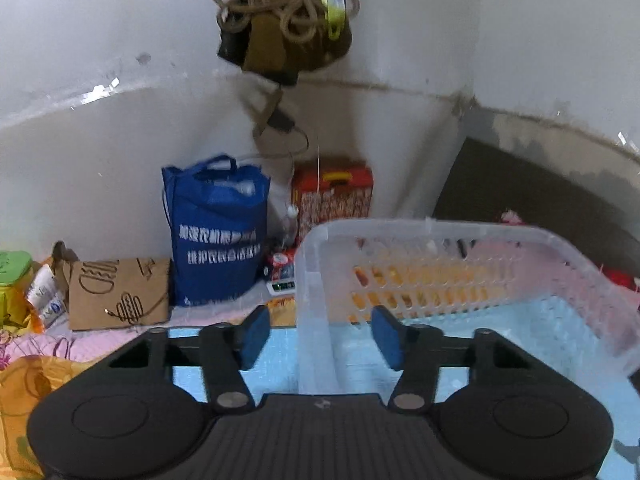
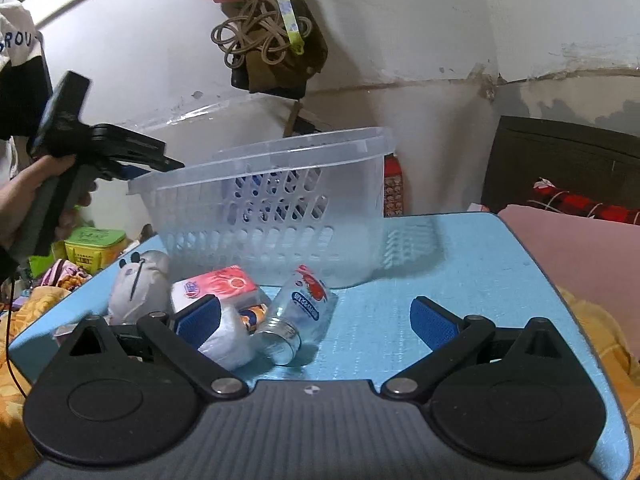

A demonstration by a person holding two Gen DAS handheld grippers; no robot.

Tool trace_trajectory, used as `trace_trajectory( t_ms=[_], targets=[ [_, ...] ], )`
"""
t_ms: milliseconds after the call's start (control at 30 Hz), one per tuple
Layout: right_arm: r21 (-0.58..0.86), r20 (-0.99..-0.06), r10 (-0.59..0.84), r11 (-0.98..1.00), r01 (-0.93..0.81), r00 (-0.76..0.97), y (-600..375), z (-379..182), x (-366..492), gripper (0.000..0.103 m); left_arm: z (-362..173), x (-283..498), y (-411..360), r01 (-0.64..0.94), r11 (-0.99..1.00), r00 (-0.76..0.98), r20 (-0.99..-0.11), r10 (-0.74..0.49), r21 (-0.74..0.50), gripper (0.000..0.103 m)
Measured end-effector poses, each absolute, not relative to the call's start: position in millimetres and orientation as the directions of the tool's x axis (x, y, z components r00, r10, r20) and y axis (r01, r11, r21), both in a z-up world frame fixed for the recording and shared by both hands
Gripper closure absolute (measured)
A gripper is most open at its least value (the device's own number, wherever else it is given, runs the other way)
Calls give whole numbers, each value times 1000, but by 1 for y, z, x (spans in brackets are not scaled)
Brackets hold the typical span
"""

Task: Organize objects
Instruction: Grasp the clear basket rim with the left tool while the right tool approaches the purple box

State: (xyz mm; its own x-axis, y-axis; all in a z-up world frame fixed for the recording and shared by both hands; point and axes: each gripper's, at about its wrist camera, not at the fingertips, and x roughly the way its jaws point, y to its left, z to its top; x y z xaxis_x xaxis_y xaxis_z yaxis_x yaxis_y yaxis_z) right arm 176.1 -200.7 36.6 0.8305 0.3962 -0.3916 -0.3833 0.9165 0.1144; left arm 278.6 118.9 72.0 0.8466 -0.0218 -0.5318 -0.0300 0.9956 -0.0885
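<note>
- The left gripper (image 1: pixel 318 334) straddles the near corner wall of the clear plastic basket (image 1: pixel 460 232), one blue pad outside and one inside. The pads do not appear to press on the wall, so I read it as open with the rim between the jaws, not as a grip.
- In the right wrist view the same left gripper (image 2: pixel 160 164) sits at the basket's (image 2: pixel 280 200) upper-left rim, held by a hand (image 2: pixel 48 184).
- The right gripper (image 2: pixel 320 318) hangs wide open and empty at lower centre, above the blue table (image 2: pixel 460 264).
- The items to sort lie lower left of centre, just in front of the basket: a glass jar (image 2: pixel 298 316) on its side, a red-and-white tissue pack (image 2: pixel 218 288), a grey plush toy (image 2: pixel 138 284) and a small can (image 2: pixel 252 316).
- To do this well, I judge that the left should close squarely on the rim to steady the basket, and the right should then take the jar across its body, since glass may roll or slip.
</note>
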Motion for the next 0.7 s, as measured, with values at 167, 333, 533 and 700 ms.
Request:
trace_trajectory(
  t_ms=[167,333,533,700],
  targets=[
    [123,-413,404,913,-389,816,-197,34,176,2,58,294,113,-32,998,820,-573,-9,-62,69],
    [118,-437,406,911,-396,803,-189,30,164,4,54,296,111,-58,998,817,-575,39,-14,80],
    [111,-424,414,907,-407,805,-175,28,143,7,54,294,110,-63,998,821,-569,40,-20,80],
    [102,-410,446,889,-446,796,-164,26,122,12,53,292,110,-69,997,824,-565,40,-31,80]
  ],
)
